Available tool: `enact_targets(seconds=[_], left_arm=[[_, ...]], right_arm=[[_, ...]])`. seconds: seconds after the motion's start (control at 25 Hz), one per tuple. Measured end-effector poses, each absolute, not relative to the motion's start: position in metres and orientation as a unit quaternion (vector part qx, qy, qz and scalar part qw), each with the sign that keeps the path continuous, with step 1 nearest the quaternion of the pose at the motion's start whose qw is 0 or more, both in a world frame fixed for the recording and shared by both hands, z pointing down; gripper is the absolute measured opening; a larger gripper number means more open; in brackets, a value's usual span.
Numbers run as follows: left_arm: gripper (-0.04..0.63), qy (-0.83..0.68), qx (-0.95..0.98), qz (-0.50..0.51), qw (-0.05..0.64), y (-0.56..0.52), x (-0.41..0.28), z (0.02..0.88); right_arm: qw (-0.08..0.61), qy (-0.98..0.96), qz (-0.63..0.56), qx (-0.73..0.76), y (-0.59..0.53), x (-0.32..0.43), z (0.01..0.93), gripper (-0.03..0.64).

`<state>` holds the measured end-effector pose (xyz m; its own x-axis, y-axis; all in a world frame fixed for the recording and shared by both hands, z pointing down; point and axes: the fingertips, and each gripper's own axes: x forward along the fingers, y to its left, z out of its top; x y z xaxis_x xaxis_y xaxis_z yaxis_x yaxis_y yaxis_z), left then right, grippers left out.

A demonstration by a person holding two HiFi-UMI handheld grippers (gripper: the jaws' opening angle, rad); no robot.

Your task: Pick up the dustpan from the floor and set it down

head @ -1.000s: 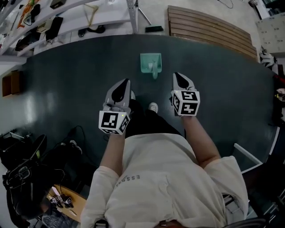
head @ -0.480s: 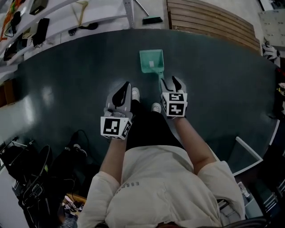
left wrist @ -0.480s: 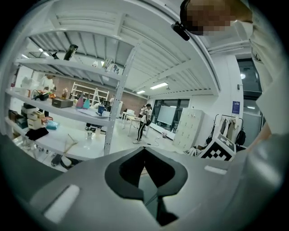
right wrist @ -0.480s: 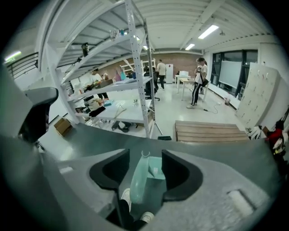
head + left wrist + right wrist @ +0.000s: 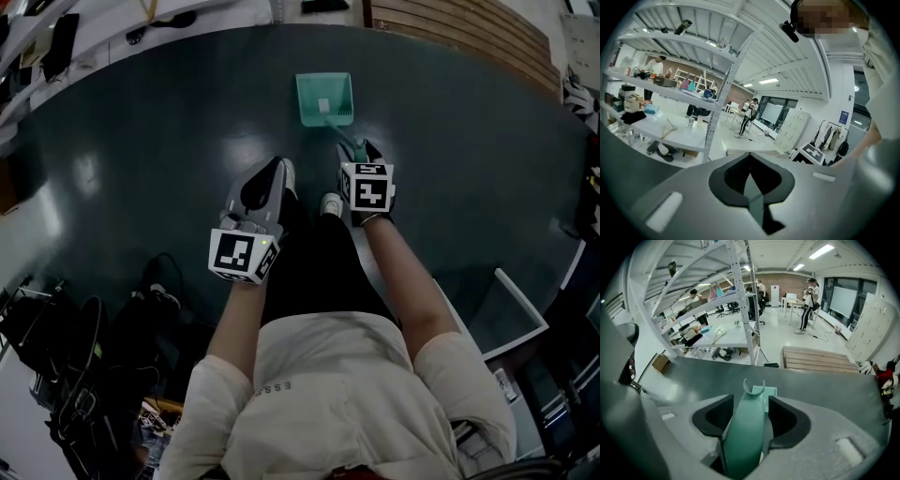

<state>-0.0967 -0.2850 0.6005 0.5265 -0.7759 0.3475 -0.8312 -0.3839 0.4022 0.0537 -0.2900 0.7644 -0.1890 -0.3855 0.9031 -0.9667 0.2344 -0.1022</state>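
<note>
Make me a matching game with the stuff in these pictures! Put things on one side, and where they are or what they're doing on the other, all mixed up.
Things:
1. dustpan
2. left gripper
3. right gripper
4. wooden slats

Descriptions:
A. jaws together, nothing in them
B. pale brown, past the edge of the dark floor
C. green, lying on the dark floor
D. jaws apart, with a handle between them

Pairs: 1-C, 2-A, 3-D, 4-B.
The right gripper's jaws have just been opening, with the dustpan's handle between them.
</note>
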Motion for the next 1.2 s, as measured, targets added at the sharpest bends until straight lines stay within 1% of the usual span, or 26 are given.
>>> enact_targets(seconds=[0.12, 0.16, 0.2, 0.24, 0.44, 0.76, 0.92, 1.2], left_arm=[[0.017, -0.495, 0.823, 0.050, 0.274, -0.285, -0.109, 0.608], [0.017, -0.498, 0.822, 0.051, 0.272, -0.286, -0.112, 0.609], [0.017, -0.499, 0.822, 0.052, 0.270, -0.287, -0.115, 0.610], [0.017, -0.500, 0.822, 0.053, 0.268, -0.287, -0.117, 0.610], [0.017, -0.491, 0.826, 0.062, 0.270, -0.284, -0.121, 0.610], [0.017, -0.480, 0.834, 0.062, 0.265, -0.268, -0.119, 0.587], [0.017, -0.488, 0.831, 0.049, 0.262, -0.257, -0.113, 0.559], [0.017, -0.473, 0.851, 0.034, 0.228, -0.235, -0.084, 0.493]], right_arm=[[0.410, -0.654, 0.388, 0.504, -0.288, 0.058, 0.778, 0.215], [0.415, -0.644, 0.396, 0.506, -0.287, 0.060, 0.781, 0.200], [0.418, -0.636, 0.400, 0.511, -0.287, 0.063, 0.782, 0.157], [0.420, -0.631, 0.399, 0.516, -0.288, 0.064, 0.783, 0.137], [0.432, -0.625, 0.370, 0.535, -0.289, 0.074, 0.780, 0.075], [0.422, -0.622, 0.389, 0.533, -0.271, 0.093, 0.742, 0.074], [0.405, -0.649, 0.371, 0.526, -0.256, 0.098, 0.701, 0.074], [0.374, -0.684, 0.331, 0.532, -0.240, 0.112, 0.618, 0.074]])
